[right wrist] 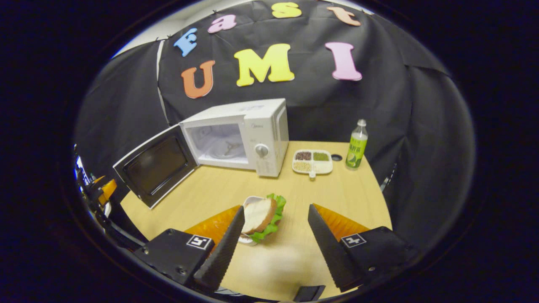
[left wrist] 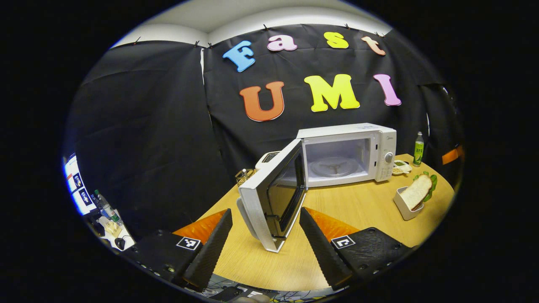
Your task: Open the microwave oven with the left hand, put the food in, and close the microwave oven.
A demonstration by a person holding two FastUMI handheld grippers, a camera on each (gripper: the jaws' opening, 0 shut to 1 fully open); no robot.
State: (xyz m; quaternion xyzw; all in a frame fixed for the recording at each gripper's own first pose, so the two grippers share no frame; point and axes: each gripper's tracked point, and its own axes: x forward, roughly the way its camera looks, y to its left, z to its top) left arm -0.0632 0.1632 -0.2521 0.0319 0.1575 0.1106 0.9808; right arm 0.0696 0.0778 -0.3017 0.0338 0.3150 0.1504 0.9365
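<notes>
Fingers of the left gripper [left wrist: 265, 248] are spread wide and hold nothing, with the free edge of the white microwave oven's door [left wrist: 271, 202] between them above the light wooden table [left wrist: 358, 206]. That door stands swung wide open, showing the glass turntable [left wrist: 333, 165] in the bare cavity of the white microwave oven [left wrist: 349, 153]. To the oven's right, a sandwich of bread and green lettuce [left wrist: 419, 190] leans in a small white dish [left wrist: 403, 207]. The right gripper [right wrist: 276, 244] is also wide open and empty, just short of the sandwich. Beyond it sit a white divided tray of grains [right wrist: 313, 162] and a green plastic bottle [right wrist: 357, 145].
</notes>
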